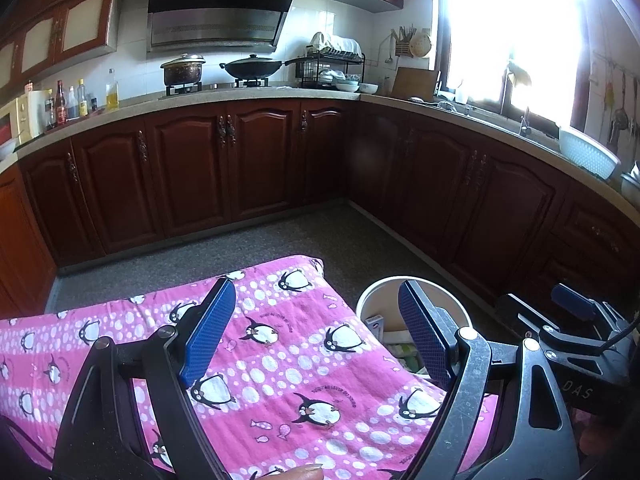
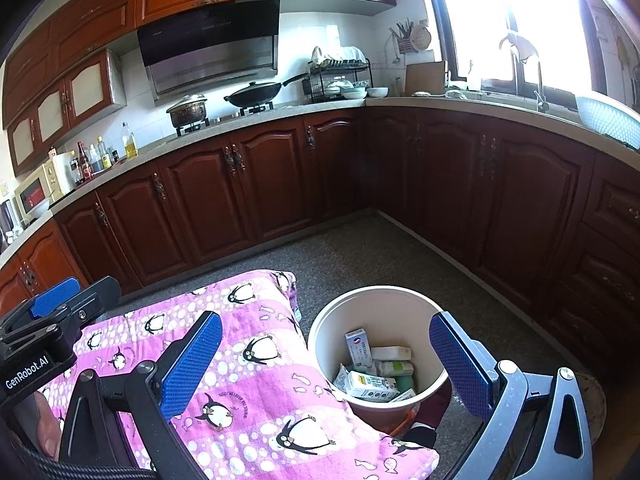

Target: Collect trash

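White bin (image 1: 366,300), half hidden

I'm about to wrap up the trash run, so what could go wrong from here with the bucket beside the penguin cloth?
1. The white bucket stands right against the pink penguin cloth; a snagged cloth edge might tip it.
2. Boxes and packets are piled loosely inside; some could spill if the bucket is knocked.
3. The left gripper and right gripper are both open and close together, so they might collide.
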`<state>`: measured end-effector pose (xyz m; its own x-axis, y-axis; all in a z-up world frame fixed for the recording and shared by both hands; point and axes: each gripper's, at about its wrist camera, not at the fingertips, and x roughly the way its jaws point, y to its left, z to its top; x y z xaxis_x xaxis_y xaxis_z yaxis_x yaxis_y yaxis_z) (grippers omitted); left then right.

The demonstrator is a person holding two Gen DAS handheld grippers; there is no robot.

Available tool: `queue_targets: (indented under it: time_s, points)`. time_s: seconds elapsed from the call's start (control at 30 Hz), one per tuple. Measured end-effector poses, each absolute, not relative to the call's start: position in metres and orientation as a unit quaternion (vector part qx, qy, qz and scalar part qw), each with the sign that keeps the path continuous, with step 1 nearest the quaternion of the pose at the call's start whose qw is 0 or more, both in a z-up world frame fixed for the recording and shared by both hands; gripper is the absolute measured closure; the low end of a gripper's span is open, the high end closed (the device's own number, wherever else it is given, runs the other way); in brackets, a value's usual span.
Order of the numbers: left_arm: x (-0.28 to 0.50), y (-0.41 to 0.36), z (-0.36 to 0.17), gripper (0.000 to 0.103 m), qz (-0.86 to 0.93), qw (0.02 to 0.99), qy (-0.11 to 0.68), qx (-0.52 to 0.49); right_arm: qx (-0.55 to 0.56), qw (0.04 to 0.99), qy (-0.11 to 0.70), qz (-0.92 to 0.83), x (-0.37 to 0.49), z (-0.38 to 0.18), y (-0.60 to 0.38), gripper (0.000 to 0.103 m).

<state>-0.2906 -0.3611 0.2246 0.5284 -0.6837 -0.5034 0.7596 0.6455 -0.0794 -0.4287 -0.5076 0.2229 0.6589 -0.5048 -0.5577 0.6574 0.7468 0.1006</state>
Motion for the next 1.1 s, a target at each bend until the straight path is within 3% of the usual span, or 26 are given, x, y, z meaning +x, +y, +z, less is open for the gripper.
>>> queue_targets:
  time_s: [1.1]
  points:
    - [-0.2937,-0.3628,0.2227,0.020,-0.410,0.874,0.245,0.085,0.148,0.898,0.264,-0.320,-0.4228,0.2212,-0.5094,0.000]
